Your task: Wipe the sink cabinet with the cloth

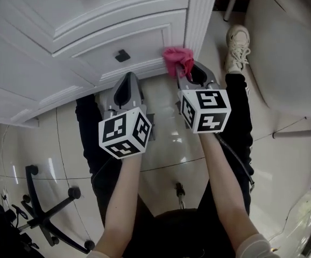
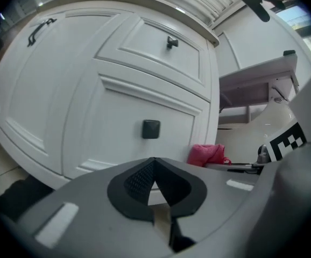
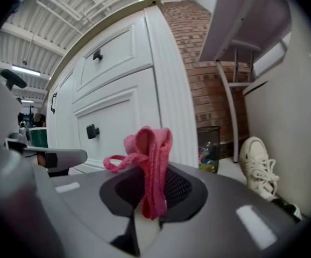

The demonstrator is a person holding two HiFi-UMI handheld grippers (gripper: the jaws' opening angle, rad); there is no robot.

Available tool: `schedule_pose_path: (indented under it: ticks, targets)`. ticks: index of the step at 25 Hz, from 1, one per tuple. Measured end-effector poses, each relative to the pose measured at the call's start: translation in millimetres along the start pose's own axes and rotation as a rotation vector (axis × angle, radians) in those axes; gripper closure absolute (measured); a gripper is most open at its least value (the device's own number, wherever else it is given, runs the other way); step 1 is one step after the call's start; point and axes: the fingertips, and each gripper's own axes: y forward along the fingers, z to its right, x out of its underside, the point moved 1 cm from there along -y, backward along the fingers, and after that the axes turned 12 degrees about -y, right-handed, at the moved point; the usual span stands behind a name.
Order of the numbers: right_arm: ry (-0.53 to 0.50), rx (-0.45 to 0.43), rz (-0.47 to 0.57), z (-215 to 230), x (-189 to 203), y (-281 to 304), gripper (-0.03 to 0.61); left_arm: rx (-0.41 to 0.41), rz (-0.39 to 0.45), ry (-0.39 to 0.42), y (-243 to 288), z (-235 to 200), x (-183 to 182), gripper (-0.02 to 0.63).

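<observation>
Cloth (image 3: 147,165) clamped in right tongs (image 3: 150,200) at sink cabinet's (image 1: 91,31) lower right corner.
Right tongs closed on pink terry cloth, bunched upright; left tongs (image 2: 154,183) closed, empty, facing the cabinet's lower drawer (image 2: 139,104). Cabinet: glossy white, panelled, fluted corner post (image 1: 201,15), square black knobs (image 2: 150,128). No wipe marks show, so wiped share cannot be judged; contact unclear.

The pink cloth (image 1: 178,59) is sticking up, bunched in the right claw (image 1: 186,73), right against the bottom corner of the white sink cabinet (image 1: 91,15).
</observation>
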Motion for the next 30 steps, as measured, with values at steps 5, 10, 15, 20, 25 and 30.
schedule_pose_path:
  ticks: [5,10,15,20,25,30]
  targets:
    - [0.058,0.085,-0.002,44,9,-23,0.522,0.093,-0.055,0.035,16,59,25,0.604]
    - [0.038,0.048,0.044,33,-16,-38,0.522,0.066,-0.009,0.027,-1,67,8,0.604]
    - [-0.075,-0.067,0.111,-45,-69,-76,0.522,0.063,0.108,0.048,-68,74,-44,0.604]
    - [-0.167,-0.124,0.23,-122,-131,-167,0.522,0.076,0.281,0.056,-189,81,-105,0.604]
    - [-0.094,-0.114,0.309,-153,-148,-242,0.521,0.099,0.354,0.074,-269,99,-127,0.604]
    - [-0.156,-0.114,0.348,-164,-162,-268,0.521,0.114,0.401,0.096,-293,111,-136,0.604]
